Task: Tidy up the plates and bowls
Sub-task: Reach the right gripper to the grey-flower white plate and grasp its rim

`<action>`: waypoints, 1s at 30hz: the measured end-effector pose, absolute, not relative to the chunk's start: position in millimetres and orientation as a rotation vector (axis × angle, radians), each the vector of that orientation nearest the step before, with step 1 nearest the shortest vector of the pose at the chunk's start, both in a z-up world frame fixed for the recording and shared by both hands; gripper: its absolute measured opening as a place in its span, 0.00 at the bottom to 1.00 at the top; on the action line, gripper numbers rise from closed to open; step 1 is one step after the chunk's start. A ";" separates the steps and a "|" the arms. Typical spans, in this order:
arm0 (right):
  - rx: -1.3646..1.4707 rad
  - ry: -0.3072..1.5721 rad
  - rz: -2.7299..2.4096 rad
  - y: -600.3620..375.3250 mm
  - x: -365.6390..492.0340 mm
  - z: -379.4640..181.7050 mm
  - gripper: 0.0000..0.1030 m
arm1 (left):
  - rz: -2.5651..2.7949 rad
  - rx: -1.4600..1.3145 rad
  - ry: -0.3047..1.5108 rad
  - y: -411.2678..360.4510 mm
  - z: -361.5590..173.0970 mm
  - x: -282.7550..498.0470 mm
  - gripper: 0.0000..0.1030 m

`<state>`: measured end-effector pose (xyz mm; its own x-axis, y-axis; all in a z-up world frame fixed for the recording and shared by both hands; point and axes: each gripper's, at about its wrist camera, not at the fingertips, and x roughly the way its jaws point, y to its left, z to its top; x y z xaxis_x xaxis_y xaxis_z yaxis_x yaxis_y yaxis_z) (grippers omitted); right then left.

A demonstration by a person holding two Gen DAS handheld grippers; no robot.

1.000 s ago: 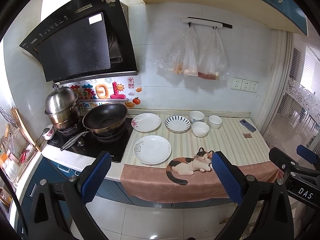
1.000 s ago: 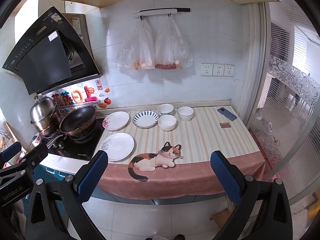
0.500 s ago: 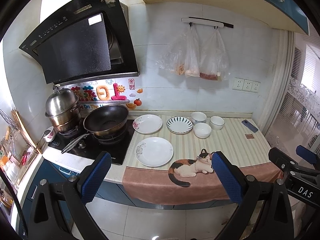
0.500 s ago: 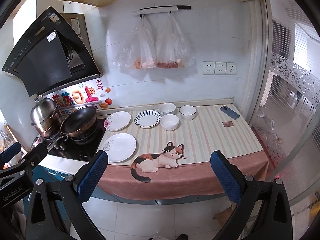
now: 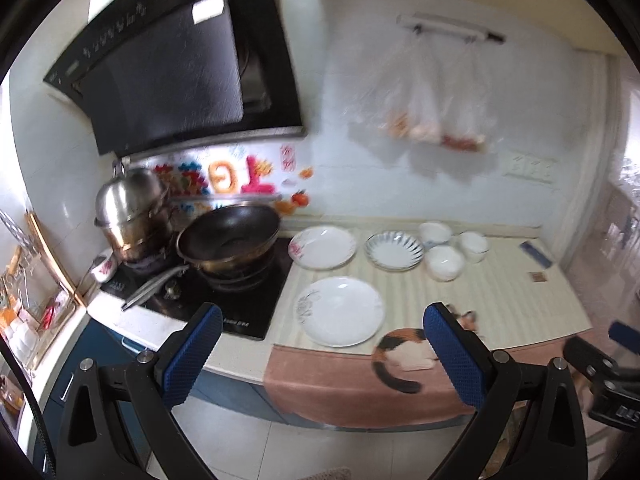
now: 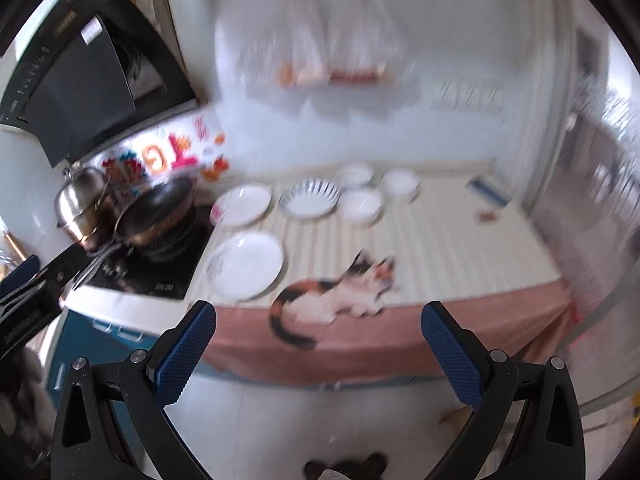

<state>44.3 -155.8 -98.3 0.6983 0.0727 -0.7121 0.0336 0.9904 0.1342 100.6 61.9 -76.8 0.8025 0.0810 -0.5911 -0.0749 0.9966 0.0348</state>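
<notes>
On the striped counter lie a white plate (image 5: 340, 311) at the front, a flowered plate (image 5: 322, 247) behind it and a blue-striped plate (image 5: 394, 249) to its right. Three white bowls (image 5: 444, 263) cluster beside the striped plate. My left gripper (image 5: 324, 348) is open, held in front of the counter edge and short of the front plate. My right gripper (image 6: 320, 340) is also open, off the counter, with the same plates (image 6: 245, 264) and bowls (image 6: 361, 205) ahead in a blurred view.
A black wok (image 5: 230, 238) and steel pot (image 5: 130, 208) stand on the hob at the left. A cat-print cloth (image 5: 400, 356) hangs over the counter's front edge. A phone (image 5: 534, 252) lies far right. Plastic bags (image 5: 432, 92) hang on the wall.
Both grippers have moved closer to the counter, and both views are now motion-blurred. The dishes have not moved.
</notes>
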 end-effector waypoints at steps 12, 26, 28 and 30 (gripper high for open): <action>0.274 1.131 0.252 -135.4 251.6 -261.5 1.00 | 0.130 -0.008 0.892 107.5 -207.9 251.8 1.00; 0.332 1.439 0.443 -91.7 454.9 -431.9 0.86 | 0.085 -0.167 1.310 146.4 -382.8 413.2 0.74; 0.339 1.472 0.469 -83.1 467.1 -445.8 0.78 | 0.083 -0.194 1.343 149.9 -396.1 422.8 0.74; 0.324 1.446 0.491 -76.2 473.6 -444.8 0.67 | 0.072 -0.214 1.364 152.3 -406.1 427.8 0.68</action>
<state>473.6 -76.2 -444.8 0.0523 0.5051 -0.8615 -0.1243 0.8593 0.4962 427.8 152.3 -406.1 0.2067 -0.0729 -0.9757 -0.1756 0.9783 -0.1103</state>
